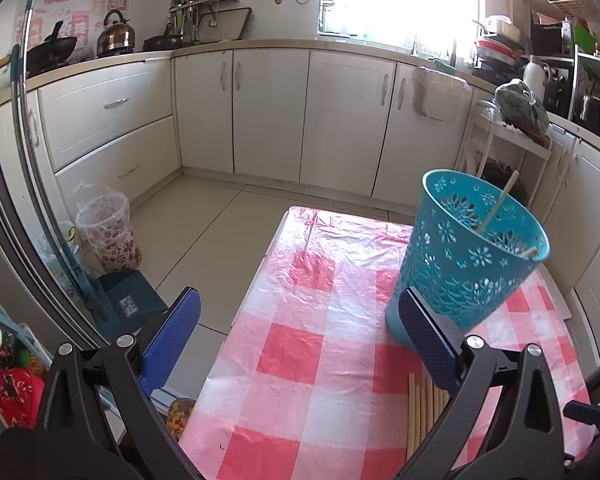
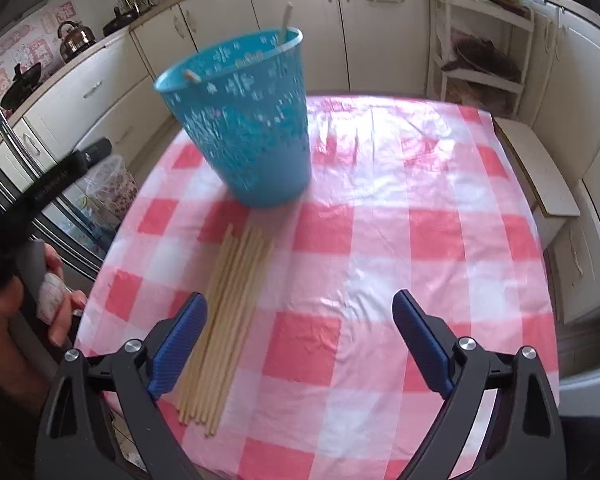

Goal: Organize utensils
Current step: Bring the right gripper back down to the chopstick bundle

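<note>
Pale wooden chopsticks (image 2: 224, 320) lie bundled on the checked tablecloth (image 2: 380, 240), long axis running toward the blue basket (image 2: 244, 120) | right gripper (image 2: 300, 344) nearer, spread wide, empty; bundle beside its left finger | left gripper (image 1: 300, 344) wide, empty

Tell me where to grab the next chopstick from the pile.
Probably the rightmost chopstick, gripped at mid-length from above, pads either side of the shaft. The pile lies flat, pointing toward the basket; that side faces bare cloth, giving the open right gripper room.
</note>
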Tool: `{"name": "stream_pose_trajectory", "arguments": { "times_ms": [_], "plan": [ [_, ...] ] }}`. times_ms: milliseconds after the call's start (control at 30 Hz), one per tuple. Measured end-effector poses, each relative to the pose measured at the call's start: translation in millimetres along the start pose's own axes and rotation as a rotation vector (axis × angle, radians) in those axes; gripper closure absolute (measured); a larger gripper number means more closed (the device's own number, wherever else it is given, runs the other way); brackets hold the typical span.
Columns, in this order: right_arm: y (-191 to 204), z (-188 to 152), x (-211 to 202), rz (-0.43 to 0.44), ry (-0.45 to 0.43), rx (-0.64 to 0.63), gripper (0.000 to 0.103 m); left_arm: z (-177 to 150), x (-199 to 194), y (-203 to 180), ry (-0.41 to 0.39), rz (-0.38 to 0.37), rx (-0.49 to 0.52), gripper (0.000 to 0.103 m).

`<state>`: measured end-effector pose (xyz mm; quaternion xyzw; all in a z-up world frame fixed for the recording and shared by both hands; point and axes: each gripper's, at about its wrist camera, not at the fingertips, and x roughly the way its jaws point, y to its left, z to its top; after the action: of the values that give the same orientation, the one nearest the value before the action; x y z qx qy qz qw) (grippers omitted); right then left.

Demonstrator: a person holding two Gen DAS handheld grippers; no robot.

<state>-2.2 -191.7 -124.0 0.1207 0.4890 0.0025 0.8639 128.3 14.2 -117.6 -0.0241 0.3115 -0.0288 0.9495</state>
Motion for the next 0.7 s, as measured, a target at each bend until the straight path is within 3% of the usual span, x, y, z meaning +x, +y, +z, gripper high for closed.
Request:
{"name": "stream_pose_trajectory", "arguments": {
  "times_ms": [133,367,700],
  "plan": [
    [-12,-30,11,0.002,0.076,0.075,0.009,-15,-22,-6,0.006,0.002,0.039,0.008],
    [-13,-52,-2,-0.035,-0.043,0.114,0.007,-35,-46,-8,0.004,0.008,0.084,0.008],
    [1,-48,2,-0.027,-0.073,0.039,0.008,-40,-43,8,0.061,-0.008,0.013,0.008]
  ]
}}
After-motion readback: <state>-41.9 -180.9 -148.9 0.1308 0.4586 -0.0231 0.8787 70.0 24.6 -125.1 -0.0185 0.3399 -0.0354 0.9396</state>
